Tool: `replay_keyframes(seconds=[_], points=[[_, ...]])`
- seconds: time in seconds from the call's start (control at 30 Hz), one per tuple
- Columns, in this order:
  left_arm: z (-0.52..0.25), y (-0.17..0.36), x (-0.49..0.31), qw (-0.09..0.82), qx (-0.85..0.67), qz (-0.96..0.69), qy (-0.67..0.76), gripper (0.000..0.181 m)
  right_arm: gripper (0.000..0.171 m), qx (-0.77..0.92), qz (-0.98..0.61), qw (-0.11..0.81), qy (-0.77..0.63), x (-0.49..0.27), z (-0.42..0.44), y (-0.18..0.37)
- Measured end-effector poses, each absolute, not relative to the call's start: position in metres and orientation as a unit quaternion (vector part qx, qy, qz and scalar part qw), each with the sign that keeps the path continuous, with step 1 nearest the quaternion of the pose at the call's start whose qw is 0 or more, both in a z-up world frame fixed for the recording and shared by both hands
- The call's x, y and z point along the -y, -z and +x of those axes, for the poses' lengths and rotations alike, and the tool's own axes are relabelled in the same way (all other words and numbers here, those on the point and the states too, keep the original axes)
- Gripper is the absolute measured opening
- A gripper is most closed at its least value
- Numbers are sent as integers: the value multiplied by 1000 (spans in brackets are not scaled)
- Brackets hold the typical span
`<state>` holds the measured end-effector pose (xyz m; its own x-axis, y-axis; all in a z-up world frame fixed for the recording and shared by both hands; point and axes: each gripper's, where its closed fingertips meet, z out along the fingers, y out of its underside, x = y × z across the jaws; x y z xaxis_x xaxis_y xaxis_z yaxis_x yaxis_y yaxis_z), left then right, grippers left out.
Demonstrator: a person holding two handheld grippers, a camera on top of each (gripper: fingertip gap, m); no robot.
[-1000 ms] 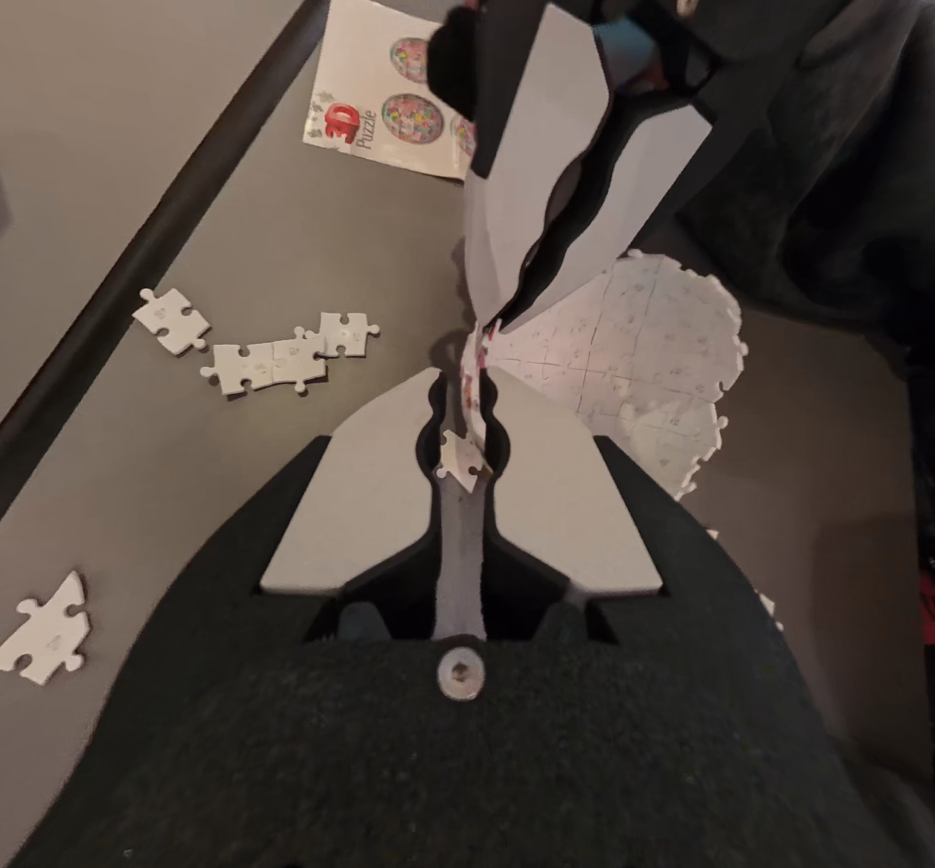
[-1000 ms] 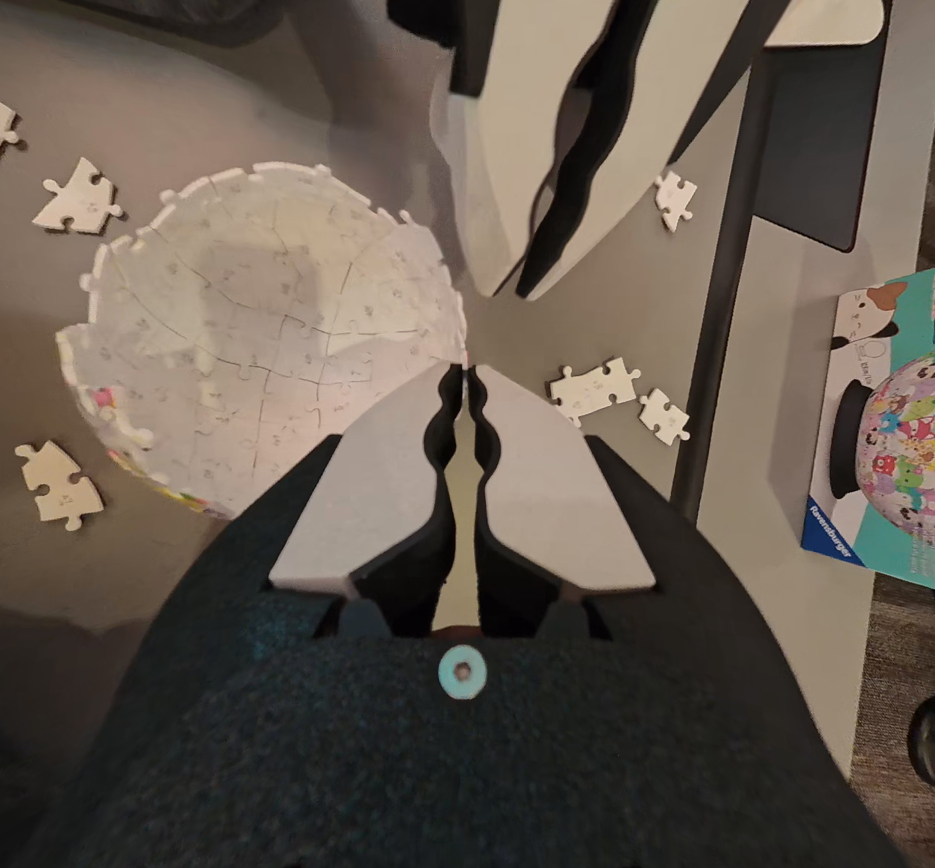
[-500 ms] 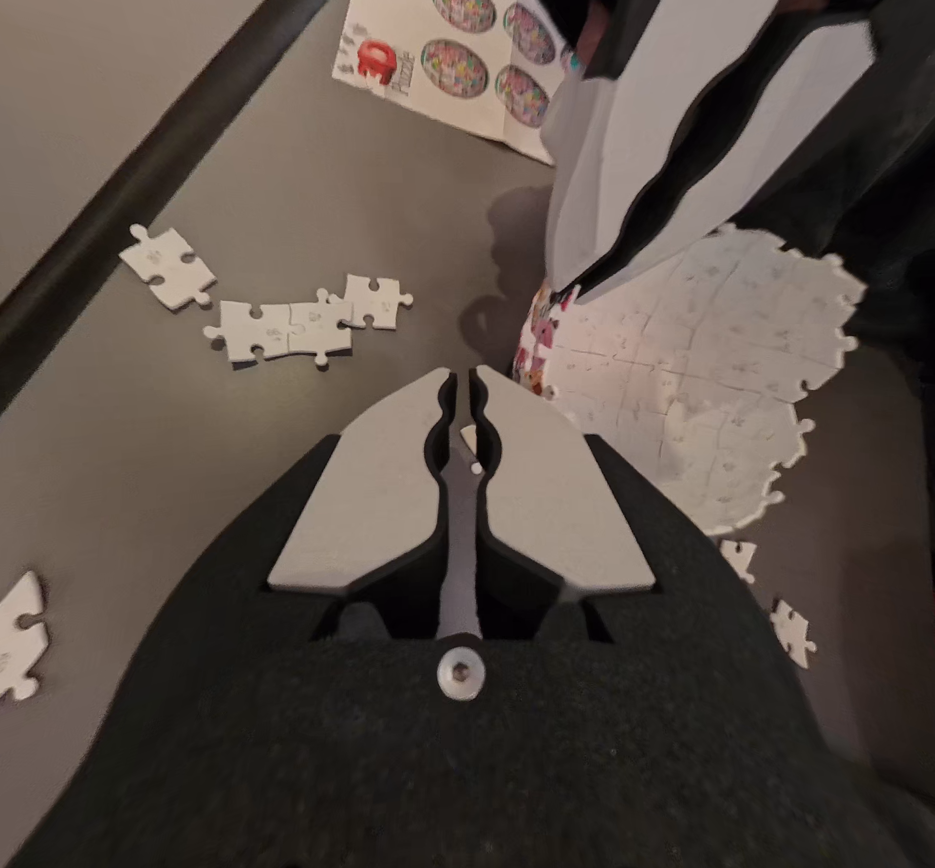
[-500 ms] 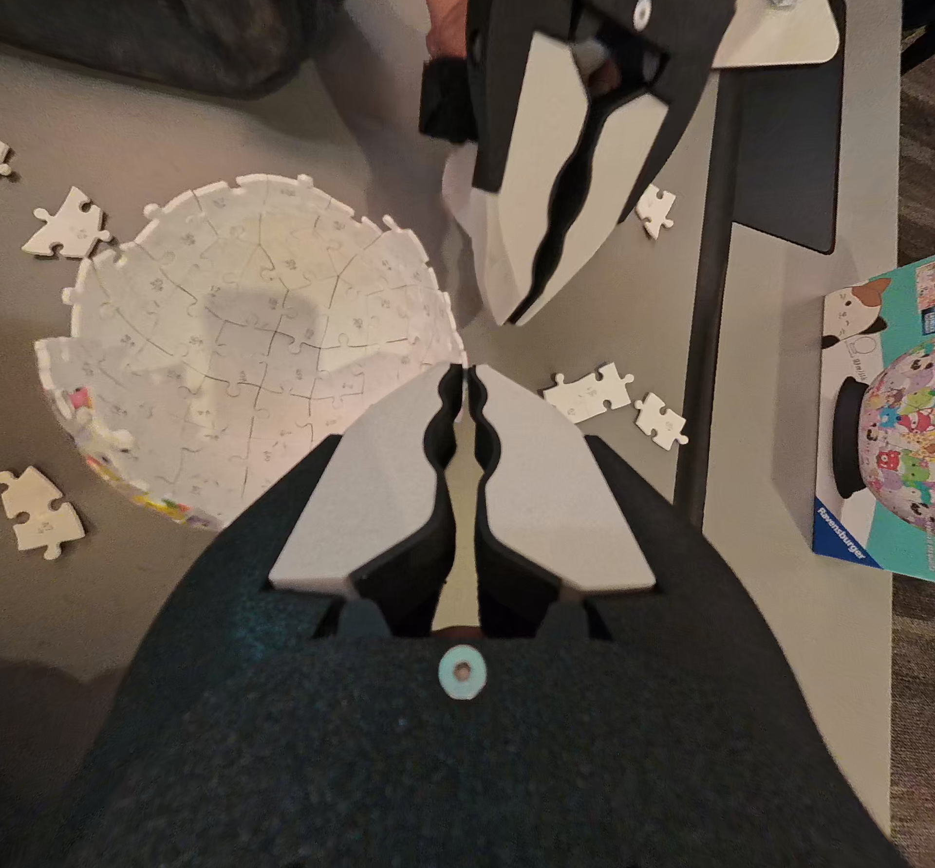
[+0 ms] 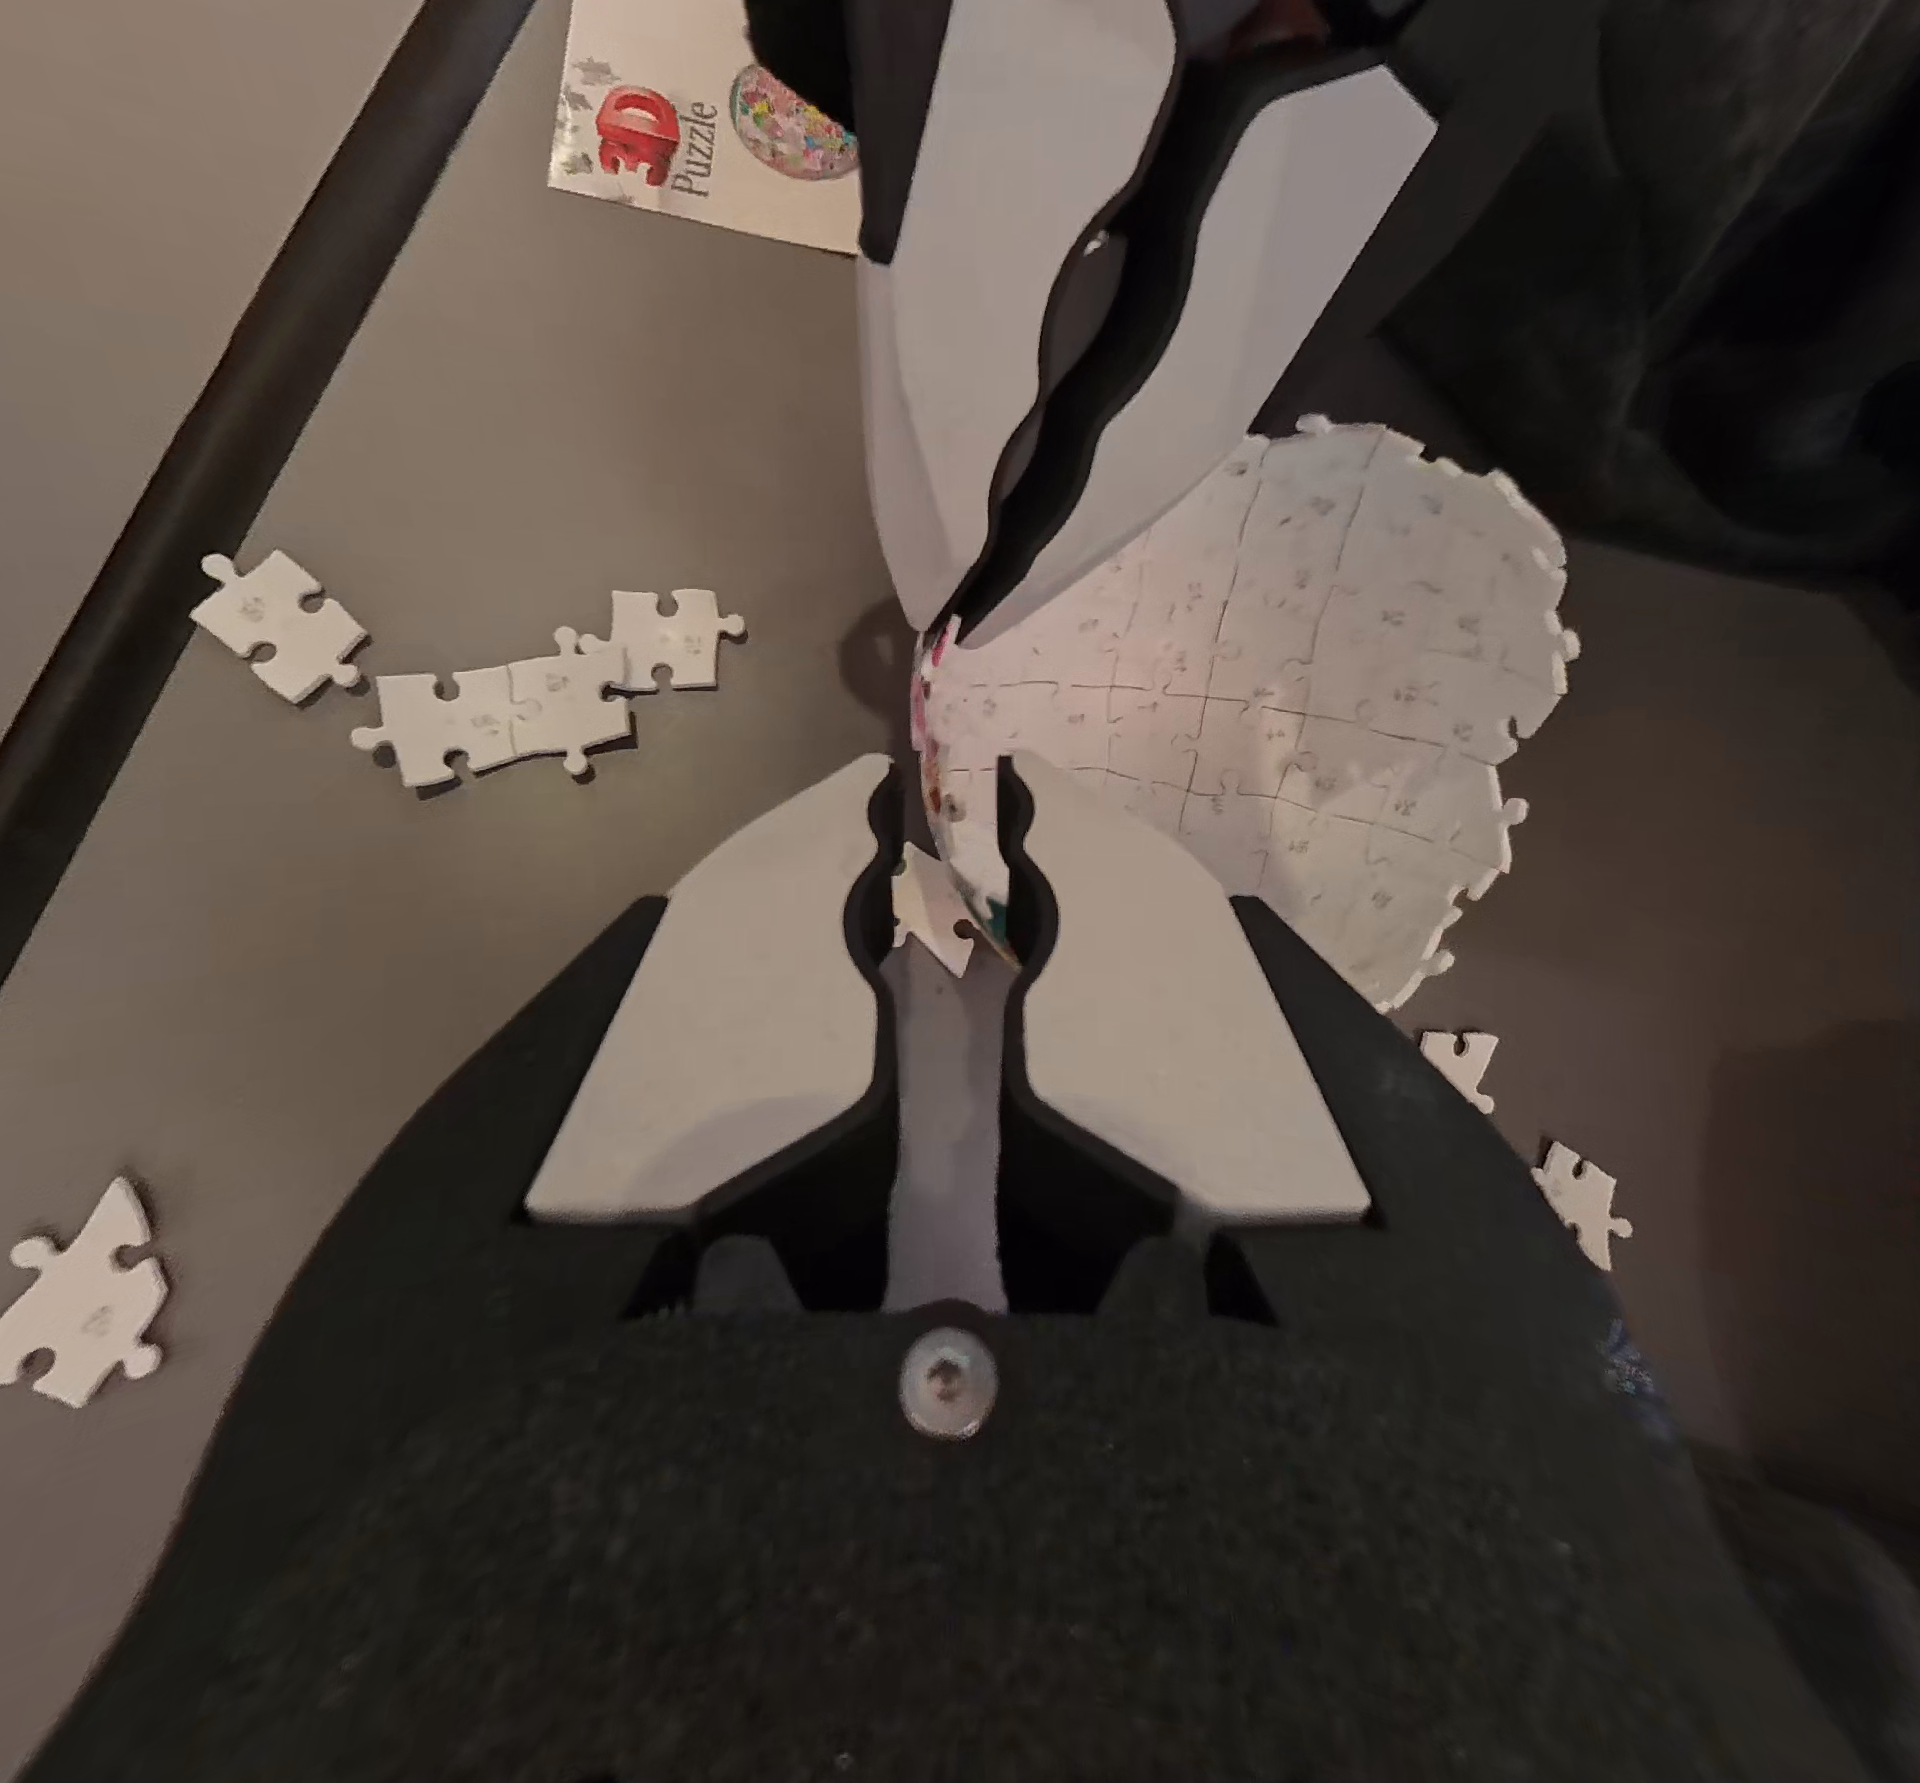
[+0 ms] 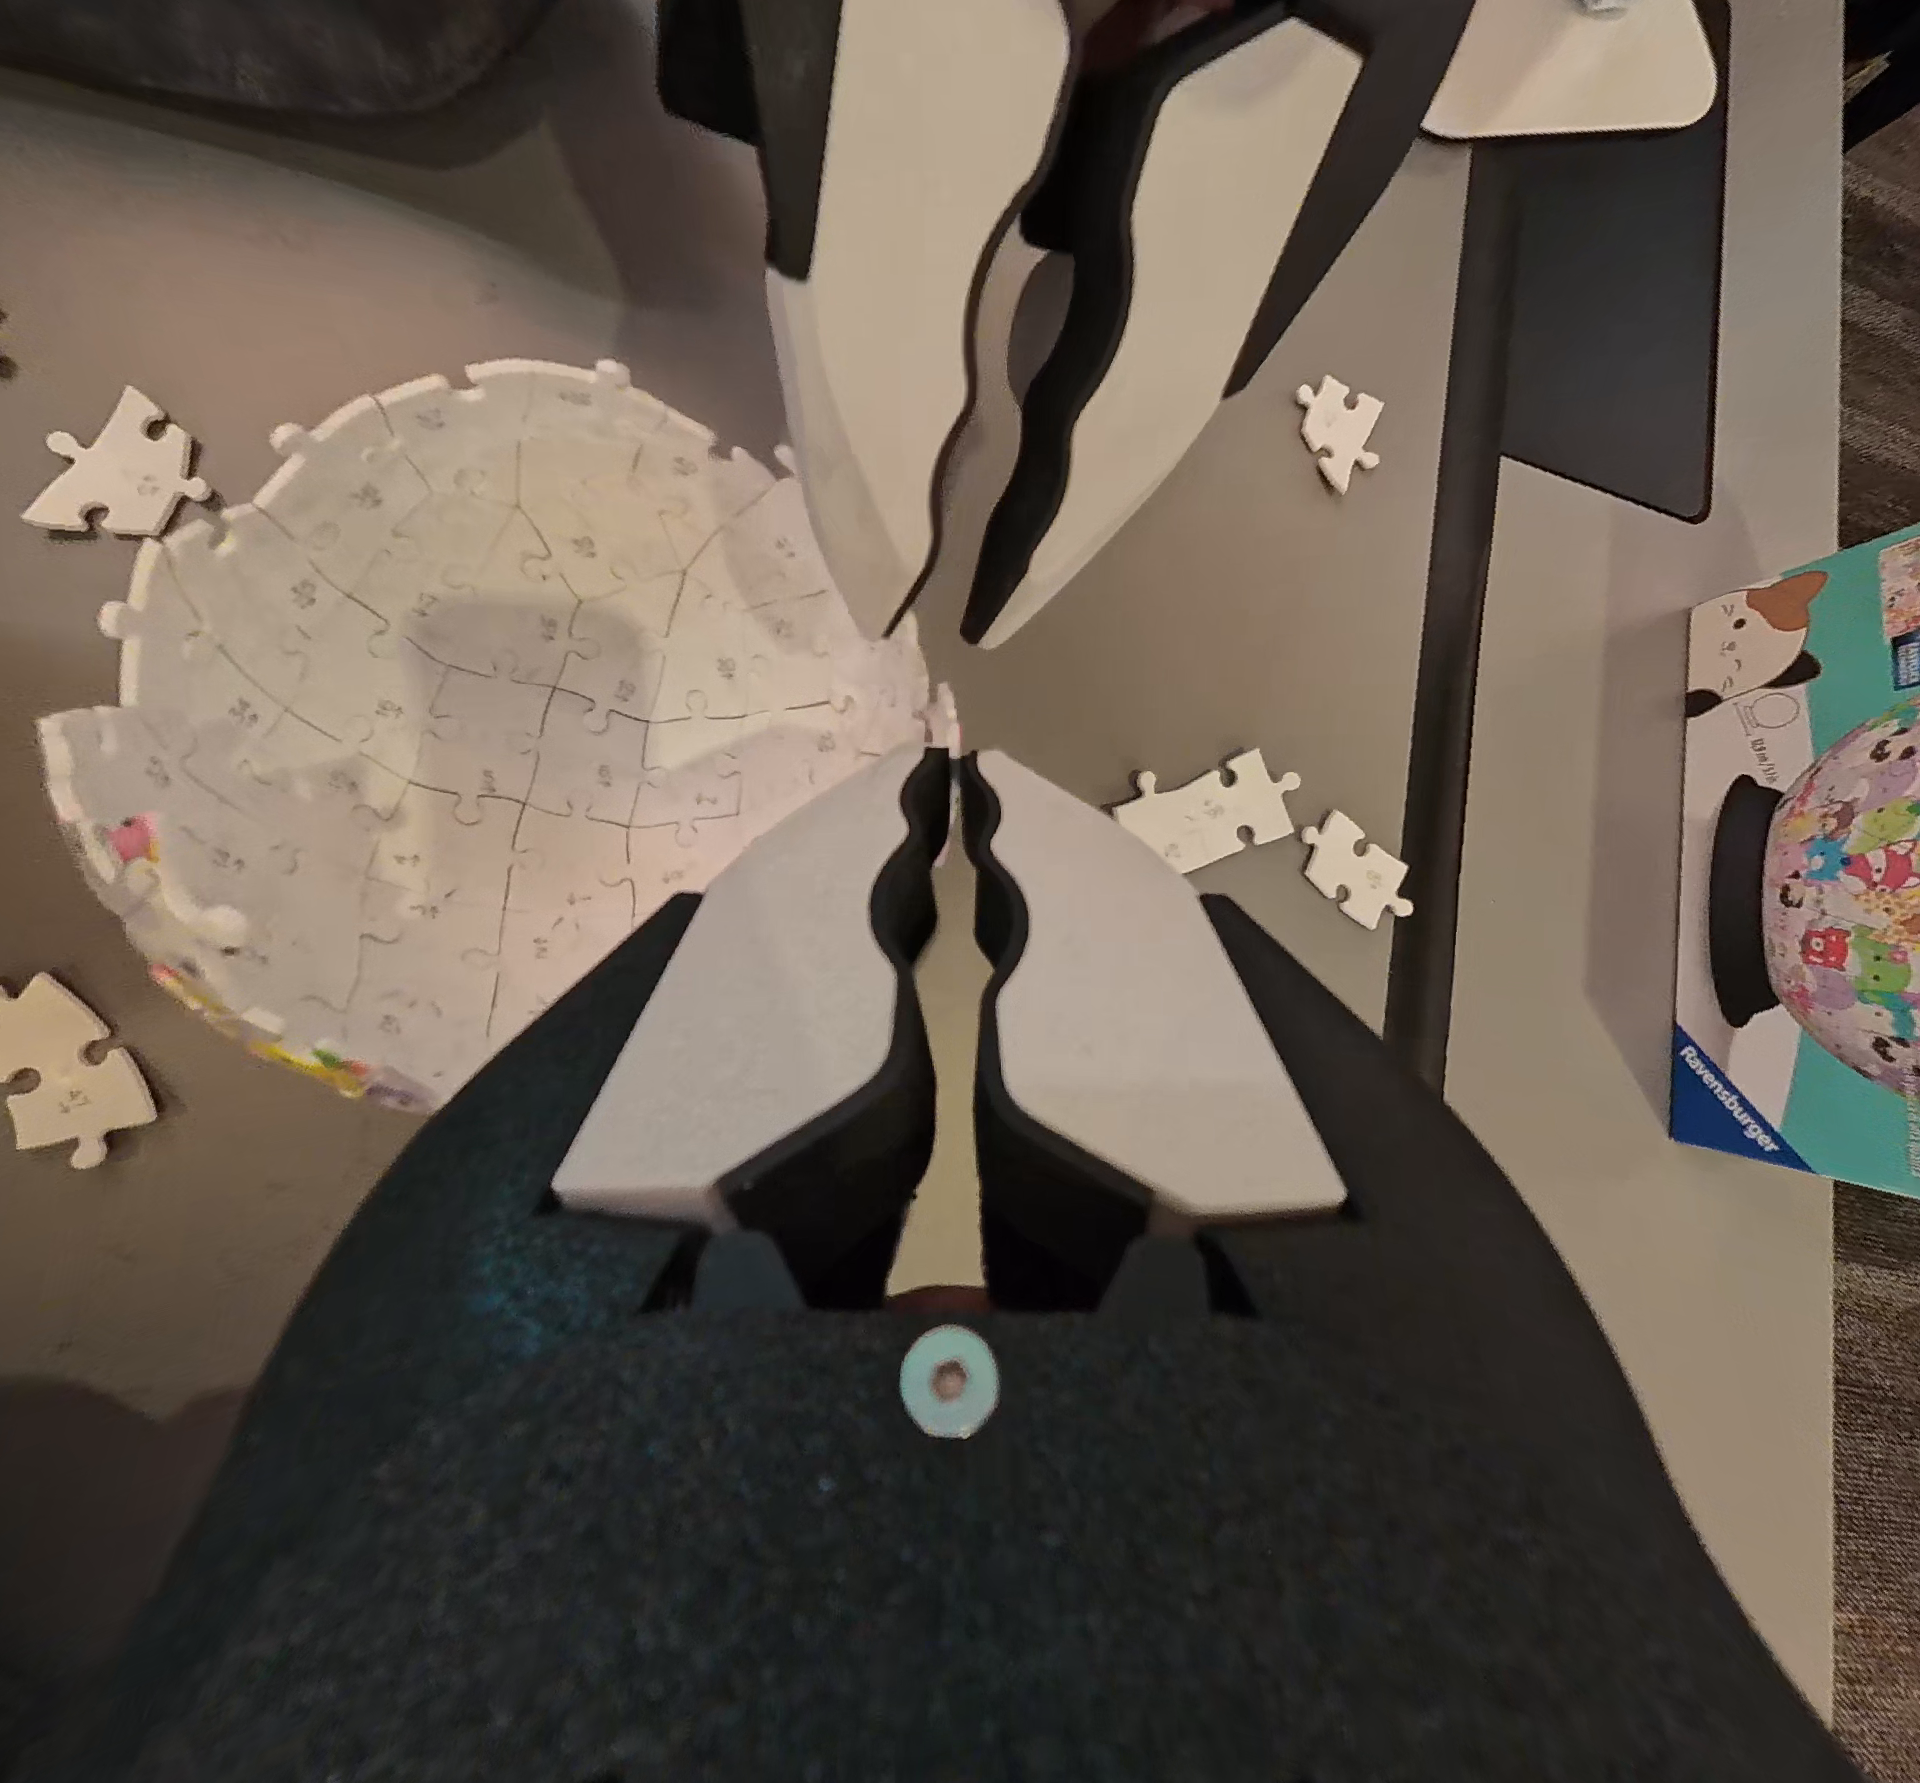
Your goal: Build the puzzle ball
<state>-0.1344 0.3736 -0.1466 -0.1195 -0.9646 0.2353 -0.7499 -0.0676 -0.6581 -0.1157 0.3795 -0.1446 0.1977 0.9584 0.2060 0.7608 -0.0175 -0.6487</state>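
Note:
The half-built puzzle ball is a white bowl-shaped shell lying on the grey table; it also shows in the right wrist view. My right gripper is shut on the shell's near rim, and in the left wrist view it comes down from above. My left gripper has its jaws a little apart, astride the same rim. A loose white puzzle piece sits between its fingers against the rim's coloured outer side. In the right wrist view the left gripper has its tips just above the rim.
Loose white pieces lie left of the shell and around it. A leaflet lies behind. The puzzle box sits beyond a dark table gap. Dark clothing is close by. Only a small space, under 4 cm, lies between the two pairs of fingers.
My left gripper, nearly shut and just off the shell half a second ago, has opened a little and moved onto the rim with the piece. The right gripper keeps its hold.

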Motion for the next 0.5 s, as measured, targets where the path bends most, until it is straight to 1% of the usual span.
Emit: replay_keyframes(seconds=[0.23, 0.5], points=[[-130, 155, -371, 163, -681, -644, 307, 17, 2, 616, -696, 335, -152, -378, -117, 143], [-126, 159, -375, 192, -698, -640, 255, 16, 2, 616, -698, 330, -160, -376, -117, 143]])
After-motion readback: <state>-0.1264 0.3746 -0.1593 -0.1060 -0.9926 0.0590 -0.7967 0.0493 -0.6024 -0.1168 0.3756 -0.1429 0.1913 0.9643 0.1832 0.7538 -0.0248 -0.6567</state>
